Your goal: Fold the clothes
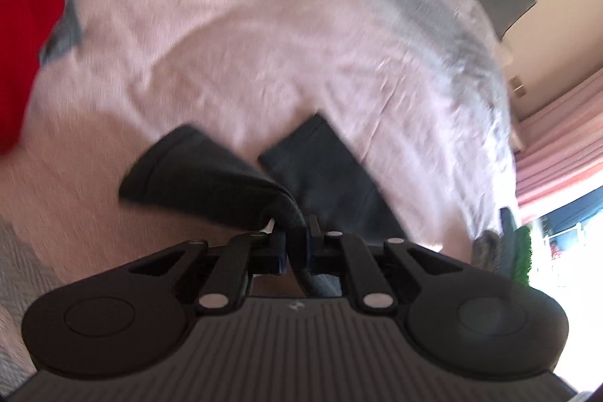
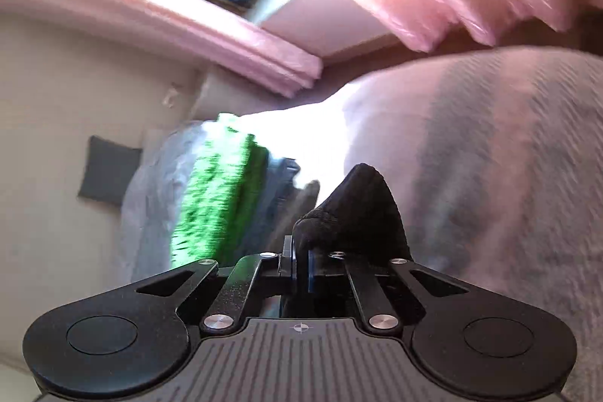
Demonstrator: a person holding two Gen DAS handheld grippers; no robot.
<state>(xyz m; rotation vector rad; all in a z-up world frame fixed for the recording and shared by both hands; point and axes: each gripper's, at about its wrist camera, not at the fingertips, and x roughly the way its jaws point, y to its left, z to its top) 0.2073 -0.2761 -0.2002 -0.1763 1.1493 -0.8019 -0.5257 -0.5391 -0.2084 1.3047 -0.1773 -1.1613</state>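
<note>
The left gripper (image 1: 297, 243) has its fingers pressed together on a fold of the dark charcoal knit garment (image 1: 211, 176), pinching it close to an edge. From there the cloth runs away in two flat dark lobes, likely legs or sleeves, over the pale pink bedspread (image 1: 233, 36); the near part looks lifted, the far ends appear to rest on the bed. The right gripper (image 2: 300, 264) is likewise closed tight, pinching a bunched peak of dark knit cloth (image 2: 354, 213), probably the same garment's other side, above the grey-and-pink striped cover near the bed's edge.

With both pinches set, the step in hand seems to be lifting and spreading the garment before laying it flat.

- Keep both grips firm; the cloth is soft and limp and will sag between them, so draw the hands apart until the held edge is taut, not stretched.
- Hold the two grippers level with each other so the hem hangs straight.
- Both views are blurred, so slower travel would help the trailing ends settle without curling under.
- Lay it down on the open middle of the bed, far ends first, clear of the red cloth (image 1: 22, 36) at one side and the fuzzy green fabric (image 2: 215, 198) stacked by the other edge.
</note>
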